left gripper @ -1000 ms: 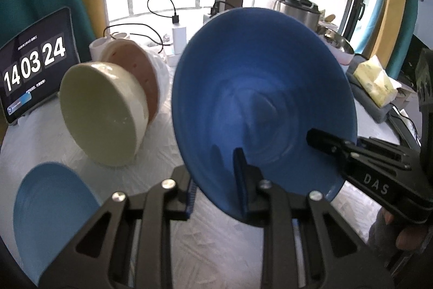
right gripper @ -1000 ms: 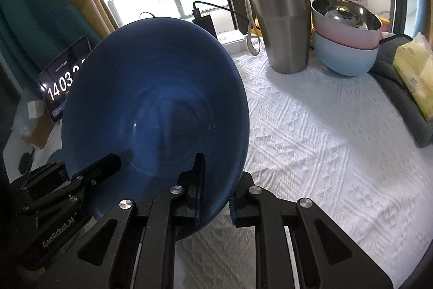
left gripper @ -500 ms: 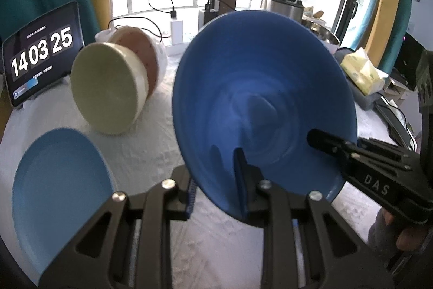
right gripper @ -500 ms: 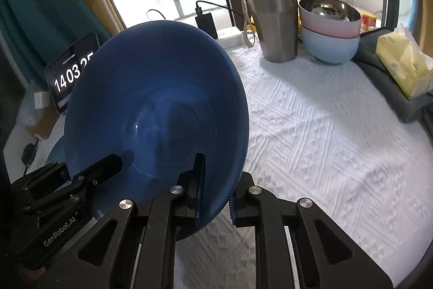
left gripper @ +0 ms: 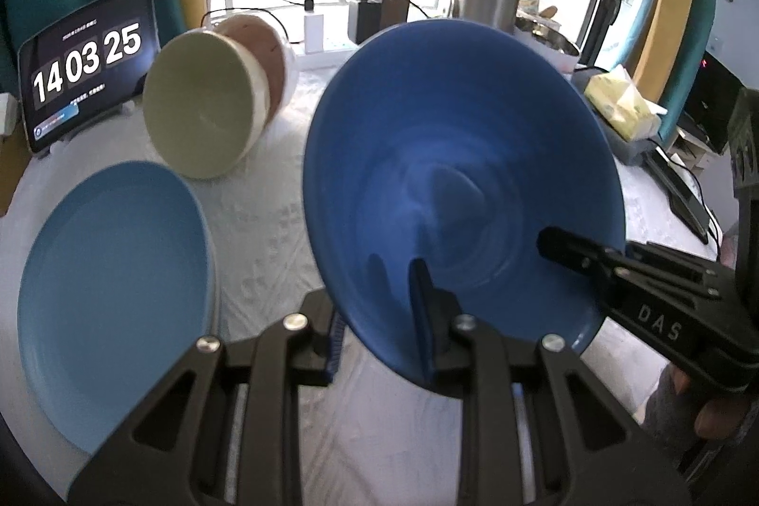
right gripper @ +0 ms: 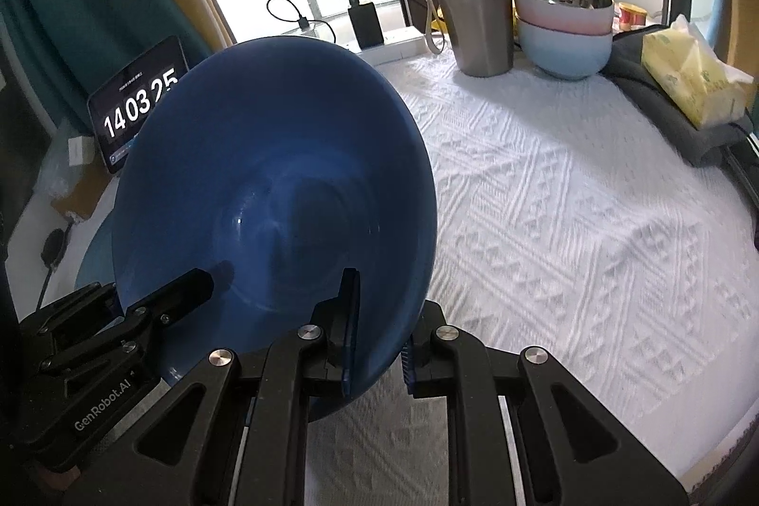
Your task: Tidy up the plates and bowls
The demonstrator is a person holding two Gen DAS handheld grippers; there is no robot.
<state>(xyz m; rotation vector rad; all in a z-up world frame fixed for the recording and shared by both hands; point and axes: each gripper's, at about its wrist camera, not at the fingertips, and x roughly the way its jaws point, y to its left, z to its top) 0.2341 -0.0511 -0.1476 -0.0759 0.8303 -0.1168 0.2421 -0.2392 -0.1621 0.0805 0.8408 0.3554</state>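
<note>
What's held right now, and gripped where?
One dark blue bowl, held by both grippers at its near rim: left gripper and right gripper each pinch the wall, one finger inside, one outside.

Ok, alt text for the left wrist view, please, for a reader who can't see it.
Both grippers, left gripper and right gripper, are shut on the rim of a tilted dark blue bowl above a white tablecloth. A light blue plate lies at left; behind it, two nested bowls on their side and a tablet clock.
</note>
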